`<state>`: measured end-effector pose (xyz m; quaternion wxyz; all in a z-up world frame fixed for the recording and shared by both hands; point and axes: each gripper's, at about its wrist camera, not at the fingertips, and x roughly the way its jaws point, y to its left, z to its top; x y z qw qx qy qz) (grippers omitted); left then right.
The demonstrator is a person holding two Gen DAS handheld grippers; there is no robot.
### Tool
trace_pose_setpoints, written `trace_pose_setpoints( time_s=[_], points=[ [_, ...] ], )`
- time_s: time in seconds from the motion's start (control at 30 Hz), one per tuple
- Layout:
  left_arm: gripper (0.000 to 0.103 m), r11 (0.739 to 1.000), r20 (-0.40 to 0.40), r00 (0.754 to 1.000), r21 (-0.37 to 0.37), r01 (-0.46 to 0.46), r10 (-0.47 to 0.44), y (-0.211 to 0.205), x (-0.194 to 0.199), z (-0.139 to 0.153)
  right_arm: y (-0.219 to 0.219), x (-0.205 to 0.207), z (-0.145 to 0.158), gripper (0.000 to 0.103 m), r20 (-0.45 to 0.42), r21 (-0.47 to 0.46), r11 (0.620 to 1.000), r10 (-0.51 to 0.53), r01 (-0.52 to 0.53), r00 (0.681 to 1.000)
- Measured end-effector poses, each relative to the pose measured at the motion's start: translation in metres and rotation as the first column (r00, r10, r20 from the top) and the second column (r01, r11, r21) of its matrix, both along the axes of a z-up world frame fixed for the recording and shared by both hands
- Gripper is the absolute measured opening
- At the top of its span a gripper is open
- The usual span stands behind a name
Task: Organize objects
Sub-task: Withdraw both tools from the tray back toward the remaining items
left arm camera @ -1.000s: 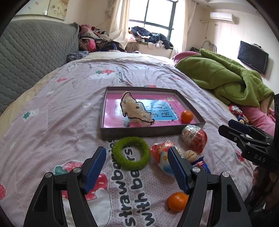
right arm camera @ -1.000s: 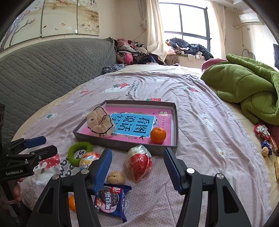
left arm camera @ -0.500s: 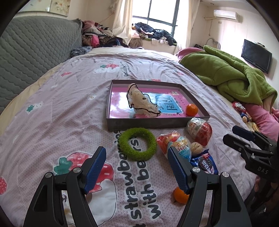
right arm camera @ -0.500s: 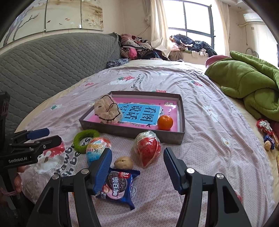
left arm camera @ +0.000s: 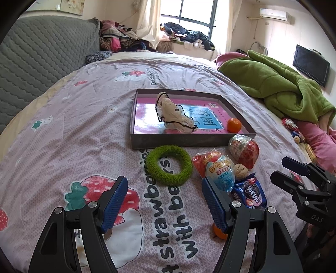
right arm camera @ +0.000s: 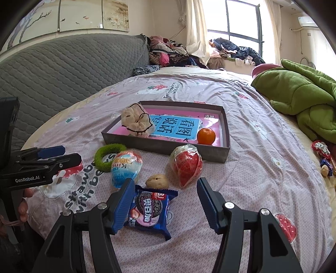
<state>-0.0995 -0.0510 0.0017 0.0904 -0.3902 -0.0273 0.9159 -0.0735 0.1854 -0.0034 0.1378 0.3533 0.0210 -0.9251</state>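
— Progress so far: we have one orange [right arm camera: 206,136] and a beige cloth bundle [right arm camera: 136,121] inside the box [right arm camera: 224,134].
— Near it on the bed, we still have the green ring [left arm camera: 169,165], cookie packet [right arm camera: 150,208], walnut [right arm camera: 157,181] and wrapped eggs; both our grippers' jaws are open and empty.

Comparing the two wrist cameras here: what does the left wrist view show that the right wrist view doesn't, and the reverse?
Only the left wrist view shows a second orange, half hidden behind its finger, and the wall TV.

Only the right wrist view shows the wall paintings above the headboard.

Both show the tray holding the plush toy and an orange, plus the green ring, cookie packet, walnut and wrapped eggs on the bedspread.
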Motion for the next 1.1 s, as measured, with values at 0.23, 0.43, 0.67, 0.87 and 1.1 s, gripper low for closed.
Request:
trace_pose_setpoints(
  time_s=[0.23, 0.43, 0.67, 0.87, 1.1],
  points=[
    [0.074, 0.999, 0.020, 0.999, -0.001, 0.032, -0.032, 0.009, 0.009, -0.004, -0.002, 0.004, -0.004, 0.061, 0.015, 0.003, 1.000, 0.005, -0.005, 1.000],
    [0.074, 0.997, 0.032, 0.997, -0.017, 0.074, -0.074, 0.022, 0.022, -0.010, -0.002, 0.006, -0.007, 0.061, 0.025, 0.003, 1.000, 0.007, -0.007, 1.000],
    [0.074, 0.992, 0.050, 0.991, -0.029, 0.122, -0.121, 0.035, 0.036, -0.017, 0.001, 0.006, -0.007, 0.061, 0.029, -0.005, 1.000, 0.003, -0.002, 1.000],
    [0.074, 0.984, 0.054, 0.984, -0.050, 0.173, -0.171, 0.049, 0.049, -0.022, 0.001, 0.006, -0.009, 0.061, 0.043, -0.011, 1.000, 0.005, -0.004, 0.999],
    [0.074, 0.970, 0.060, 0.972, -0.071, 0.233, -0.229, 0.063, 0.058, -0.028, -0.002, 0.005, -0.014, 0.061, 0.065, -0.017, 1.000, 0.017, -0.016, 0.998]
  ],
)
